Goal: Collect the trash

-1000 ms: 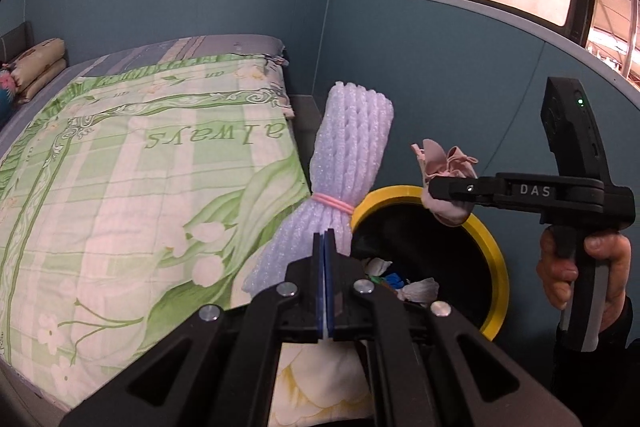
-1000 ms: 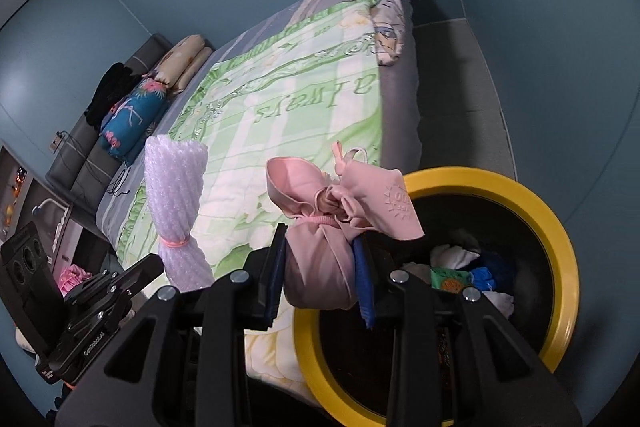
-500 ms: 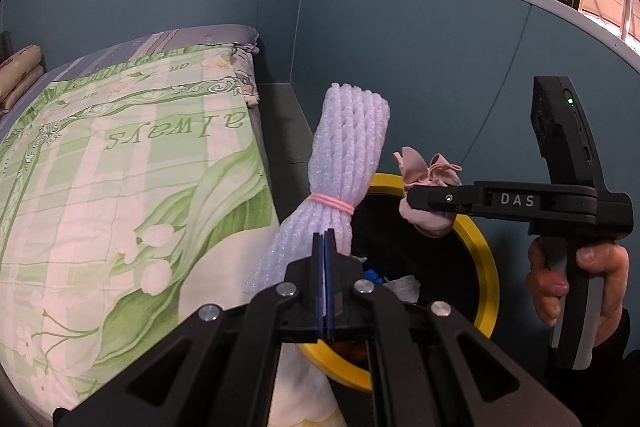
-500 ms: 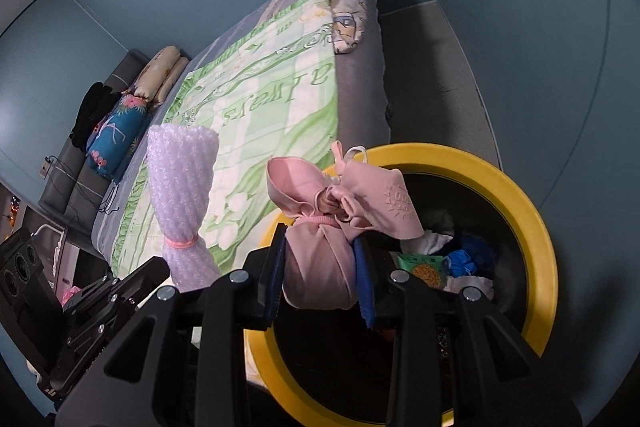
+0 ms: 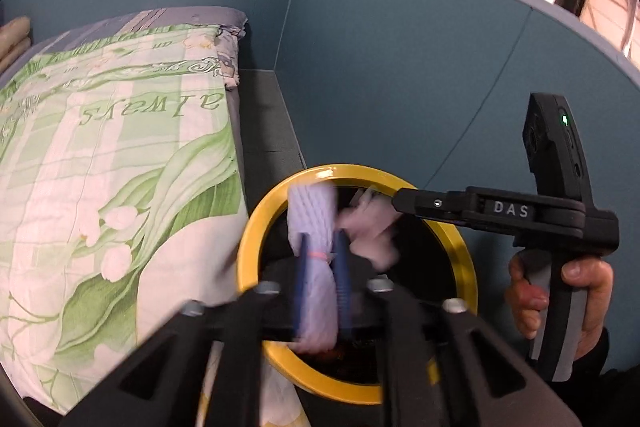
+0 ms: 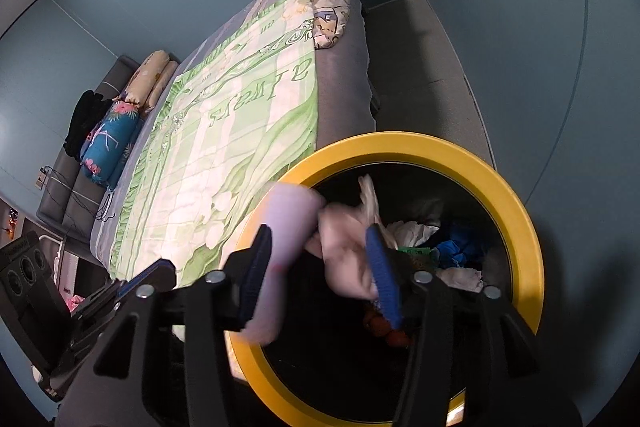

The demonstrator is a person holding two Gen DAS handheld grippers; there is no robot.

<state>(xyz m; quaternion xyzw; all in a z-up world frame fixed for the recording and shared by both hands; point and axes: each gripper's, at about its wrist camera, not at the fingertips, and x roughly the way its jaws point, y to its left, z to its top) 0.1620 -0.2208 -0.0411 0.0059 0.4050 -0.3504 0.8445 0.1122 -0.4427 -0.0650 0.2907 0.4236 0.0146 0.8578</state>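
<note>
Both pieces of trash are getting dumped at the same time here. The left gripper [image 5: 320, 279] is sitting right over the yellow-rimmed bin [image 5: 256, 227], and its jaws have just been opening; the white foam roll [image 5: 316, 227] is between them, blurred, and looks like it's sliding down past the pads rather than being squeezed. Same story on the right gripper [image 6: 320, 275]: its jaws have just been opening too, now standing fairly wide, with the pink cloth bundle [image 6: 344, 251] loose between them and smeared with motion, hanging over the bin's dark mouth. The foam roll [image 6: 286, 223] is showing up right beside it in that view.

So I'd say this is the release step, basically mid-drop. The bin is already holding some crumpled white and blue bits [image 6: 452, 247]. It's standing on the floor just beside the bed [image 5: 120, 155].

Next move, I reckon, is letting both things fall clear of the pads, then lifting the grippers straight up so nothing snags on the rim.
</note>
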